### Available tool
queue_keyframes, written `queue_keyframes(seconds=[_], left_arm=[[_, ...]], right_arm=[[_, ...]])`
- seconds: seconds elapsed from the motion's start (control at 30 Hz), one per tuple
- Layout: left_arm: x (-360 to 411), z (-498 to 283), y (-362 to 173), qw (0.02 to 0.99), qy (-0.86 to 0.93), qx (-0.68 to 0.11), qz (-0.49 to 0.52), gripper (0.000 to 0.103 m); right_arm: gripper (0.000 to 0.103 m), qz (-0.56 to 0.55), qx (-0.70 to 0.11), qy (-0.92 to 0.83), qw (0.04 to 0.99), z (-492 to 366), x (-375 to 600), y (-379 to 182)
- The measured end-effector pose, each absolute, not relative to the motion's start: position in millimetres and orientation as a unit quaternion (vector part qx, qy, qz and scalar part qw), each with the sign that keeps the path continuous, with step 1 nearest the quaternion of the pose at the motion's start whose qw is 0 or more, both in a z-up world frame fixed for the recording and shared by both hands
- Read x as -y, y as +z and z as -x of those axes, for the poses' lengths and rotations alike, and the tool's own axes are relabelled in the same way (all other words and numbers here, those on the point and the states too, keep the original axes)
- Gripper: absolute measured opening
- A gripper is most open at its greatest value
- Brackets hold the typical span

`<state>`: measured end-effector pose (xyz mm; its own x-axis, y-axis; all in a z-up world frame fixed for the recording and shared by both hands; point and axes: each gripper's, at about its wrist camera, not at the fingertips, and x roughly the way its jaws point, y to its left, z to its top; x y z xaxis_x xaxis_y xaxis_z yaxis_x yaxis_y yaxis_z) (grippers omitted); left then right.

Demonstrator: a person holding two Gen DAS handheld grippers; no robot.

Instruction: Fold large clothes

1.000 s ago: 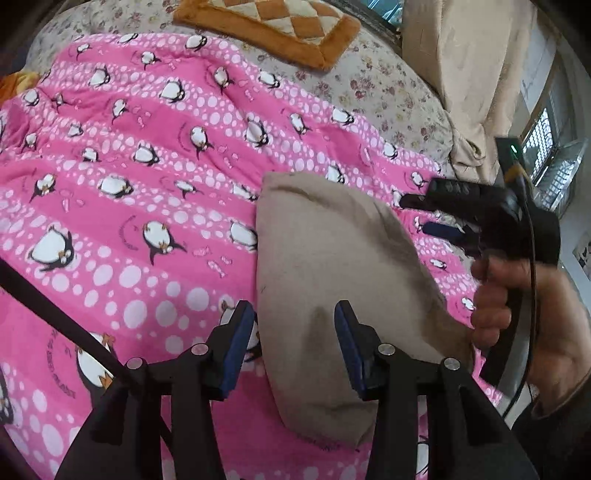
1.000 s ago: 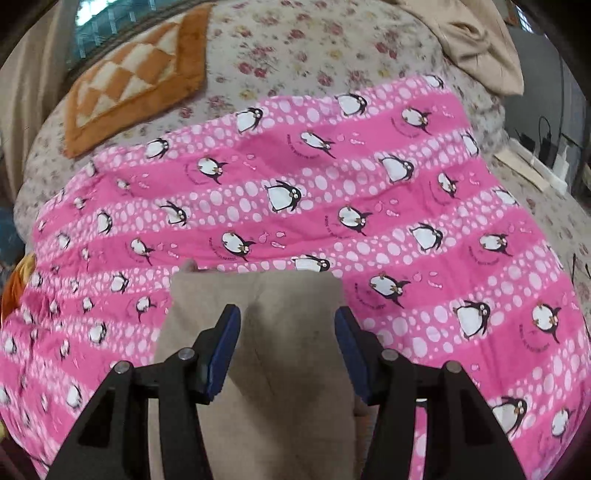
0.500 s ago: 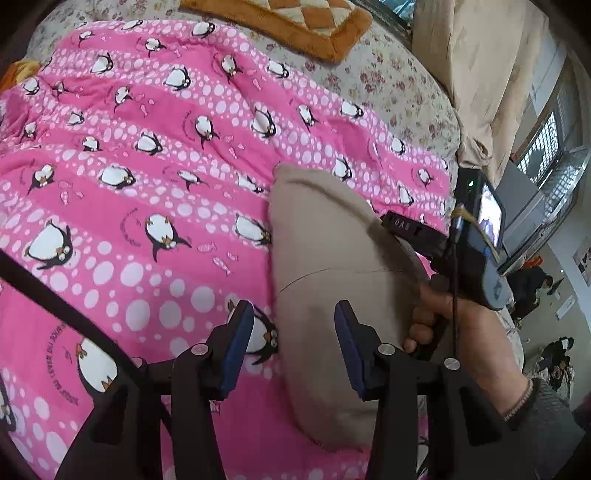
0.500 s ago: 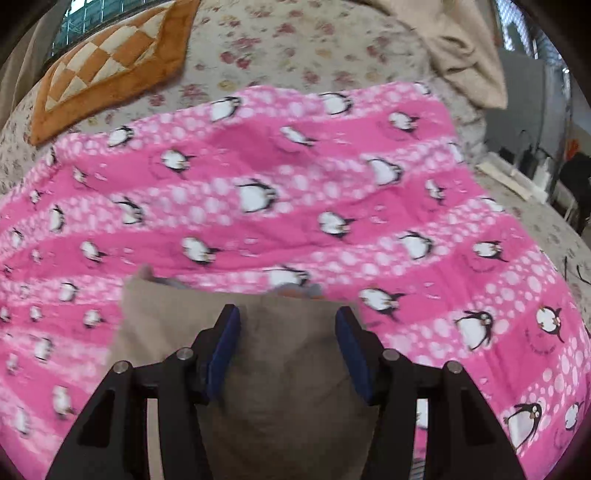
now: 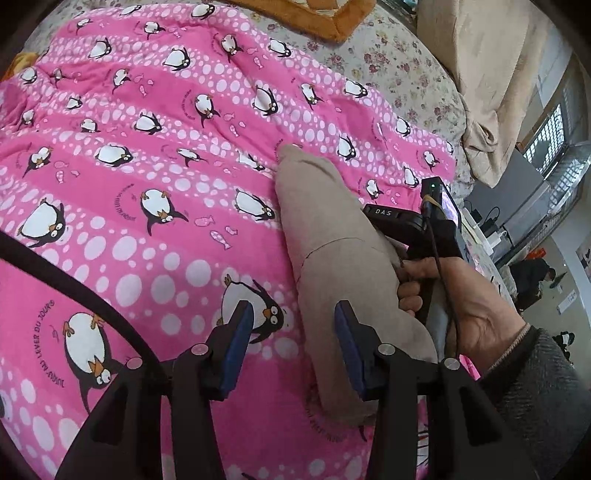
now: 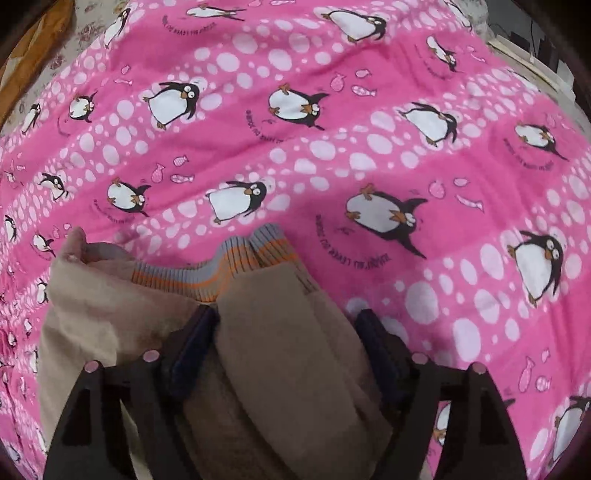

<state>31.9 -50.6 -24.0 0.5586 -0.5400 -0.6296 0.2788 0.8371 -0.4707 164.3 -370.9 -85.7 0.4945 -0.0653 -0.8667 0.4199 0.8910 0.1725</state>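
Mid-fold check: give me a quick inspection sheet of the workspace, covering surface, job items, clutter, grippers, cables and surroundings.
Surface: pink penguin blanket spread over a floral bedsheet.
Job's things: beige garment folded into a long bundle on the blanket; striped ribbed cuffs show at its far end.
Clutter: orange checked cushion and a heap of beige fabric at the bed's far side.
Grippers: left gripper open, empty, beside the garment's edge; right gripper straddles the bundle, its jaws have just been opening, pads not pressing.
Cables: black cable crosses the blanket; another runs along the right hand.
Surroundings: barred window, desk area beyond the bed.
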Motion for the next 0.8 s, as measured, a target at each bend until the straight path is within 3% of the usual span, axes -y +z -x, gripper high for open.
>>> queue_keyframes(seconds=[0.2,0.3,0.47,0.57,0.7,0.8], left_arm=[[43.6,-30.6,-23.5,0.873,-0.225,-0.403,0.156,0.018],[41.3,-28.5,-20.6,0.873,-0.227,-0.399,0.164,0.018],[56.5,-22.5,-10.1,0.884,-0.25,-0.369,0.145,0.018],[72.1,-17.6,-7.2,0.887,-0.274,-0.353,0.115,0.016],[86.9,-21.5,-19.6,0.878,-0.276,-0.382,0.083,0.013],[92.9,-25.0,-27.6,0.877,-0.267,-0.395,0.059,0.017]], right_arm=[[0.085,-0.19,-0.486,-0.14,0.841,-165.8,373.5,-80.9],[0.076,-0.202,-0.437,-0.128,0.867,-147.5,370.7,-49.3],[0.076,-0.159,-0.368,-0.051,0.914,-127.9,346.8,13.9],[0.074,-0.089,-0.413,0.016,0.906,-147.7,314.4,19.3],[0.065,-0.019,-0.503,-0.008,0.864,-178.4,298.8,-27.8],[0.066,-0.05,-0.506,-0.017,0.861,-180.4,312.8,-50.0]])
